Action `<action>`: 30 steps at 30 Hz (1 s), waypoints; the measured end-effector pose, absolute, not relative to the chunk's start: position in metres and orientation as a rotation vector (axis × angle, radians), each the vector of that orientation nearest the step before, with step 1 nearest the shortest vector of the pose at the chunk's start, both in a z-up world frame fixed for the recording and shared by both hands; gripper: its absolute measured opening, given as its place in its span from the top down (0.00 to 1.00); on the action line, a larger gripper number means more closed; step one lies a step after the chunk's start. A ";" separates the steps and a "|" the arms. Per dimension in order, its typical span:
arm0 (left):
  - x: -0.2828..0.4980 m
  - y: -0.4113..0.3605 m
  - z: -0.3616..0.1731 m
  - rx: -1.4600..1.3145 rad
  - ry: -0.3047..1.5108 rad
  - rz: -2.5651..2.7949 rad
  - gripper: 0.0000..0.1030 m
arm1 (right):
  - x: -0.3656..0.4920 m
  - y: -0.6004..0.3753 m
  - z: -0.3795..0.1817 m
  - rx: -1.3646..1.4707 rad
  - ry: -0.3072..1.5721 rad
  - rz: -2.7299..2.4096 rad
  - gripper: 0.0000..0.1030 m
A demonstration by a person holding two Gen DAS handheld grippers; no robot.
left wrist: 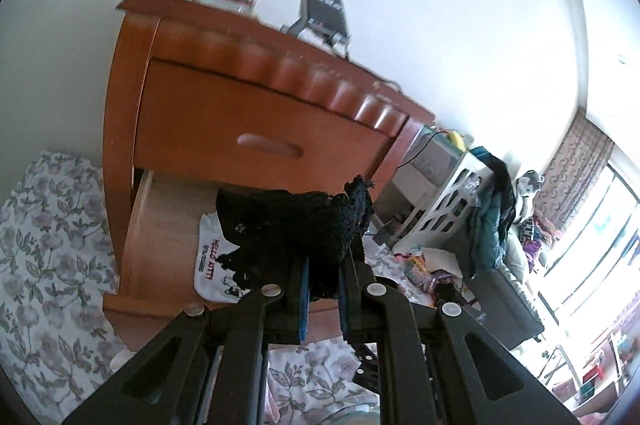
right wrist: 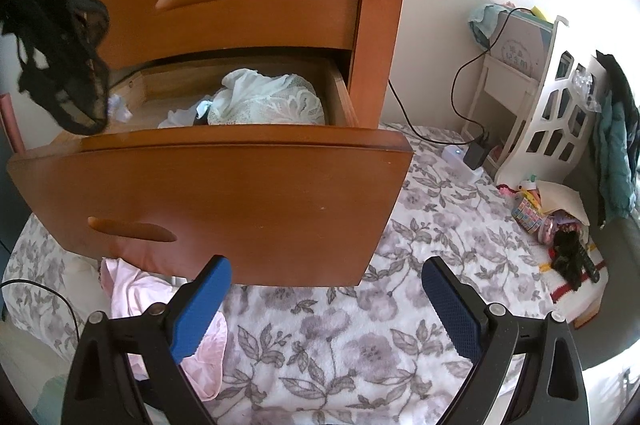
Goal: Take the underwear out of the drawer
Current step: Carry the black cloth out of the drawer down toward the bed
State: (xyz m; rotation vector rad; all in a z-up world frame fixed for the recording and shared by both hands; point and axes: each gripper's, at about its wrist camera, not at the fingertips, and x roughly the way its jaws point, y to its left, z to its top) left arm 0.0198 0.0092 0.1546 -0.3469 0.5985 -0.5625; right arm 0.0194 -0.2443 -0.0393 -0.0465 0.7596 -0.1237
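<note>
L gripper (left wrist: 320,289): jaws nearly together, clamped on black lace underwear (left wrist: 296,229); blue ribbed pads pinch the bunched fabric.
Black underwear: sheer mesh w/ scalloped lace edge, crumpled; held up in the air, out of the drawer, in front of the nightstand. In right wrist view it hangs limp at upper left (right wrist: 60,45), just beside the upper drawer front.
R gripper (right wrist: 324,309): jaws wide apart, nothing between; blue textured pads, black frame; over floral blanket (right wrist: 380,325), just short of the open drawer front.
Open drawer (right wrist: 224,201): lower one, pulled out; smooth orange-brown wood, curved front, oval recessed handle.
In drawer: pale mint lace garment (right wrist: 264,101), soft heap, right half; white printed cloth (left wrist: 216,261) lies flat.
Nightstand (left wrist: 208,113): same wood, scalloped top edge, upper drawer shut.
Pink fabric (right wrist: 160,305): soft, on blanket under drawer front.
Room: drawer's left half mostly bare; blanket to the R of the drawer is free up to the white cut-out rack (right wrist: 548,129).
</note>
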 end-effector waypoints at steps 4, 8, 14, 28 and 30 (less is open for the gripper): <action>0.010 0.013 0.166 -0.334 0.560 -0.577 0.89 | 0.020 -0.242 -0.039 -0.058 0.762 -0.125 0.05; -0.001 0.014 0.176 -0.325 0.530 -0.598 0.89 | 0.021 -0.242 -0.039 -0.058 0.762 -0.127 0.05; -0.016 0.013 0.188 -0.304 0.493 -0.638 0.89 | 0.020 -0.241 -0.038 -0.061 0.759 -0.135 0.05; -0.023 0.004 0.163 -0.238 0.630 -0.641 0.88 | 0.017 -0.238 -0.036 -0.079 0.742 -0.143 0.05; -0.021 0.001 0.155 -0.225 0.665 -0.636 0.88 | 0.016 -0.238 -0.036 -0.079 0.742 -0.143 0.05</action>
